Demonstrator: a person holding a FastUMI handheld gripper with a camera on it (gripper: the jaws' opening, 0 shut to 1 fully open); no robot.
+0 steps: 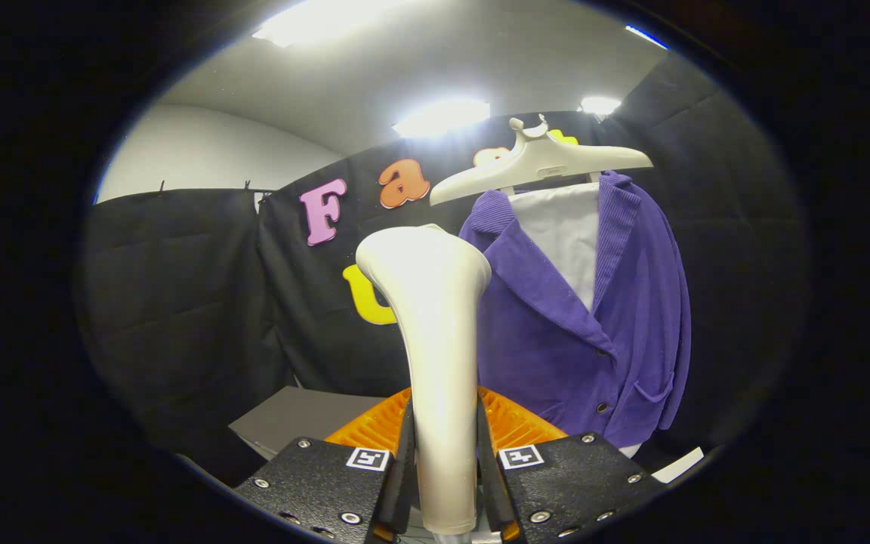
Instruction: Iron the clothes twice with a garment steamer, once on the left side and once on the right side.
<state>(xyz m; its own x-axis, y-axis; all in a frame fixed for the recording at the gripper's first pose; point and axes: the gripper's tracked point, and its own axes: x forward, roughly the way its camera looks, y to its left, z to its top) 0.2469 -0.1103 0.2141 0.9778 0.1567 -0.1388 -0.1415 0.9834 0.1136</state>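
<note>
Steamer (435, 340) upright in closed jaws (head toward jacket (593, 332)).

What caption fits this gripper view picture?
Gripper shut on white garment steamer, facing a purple jacket on a hanger.

A: What closes the booth in?

B: A wall of black quilted cloth (178, 302), hung in panels with creases and seams showing.

A: And above it?

B: A plain pale wall (201, 151) rises behind the cloth, under a white ceiling (420, 60) with bright, glaring ceiling lights (441, 117).

A: Any furniture?

B: A flat grey tabletop (291, 419) sits low against the cloth.
</note>
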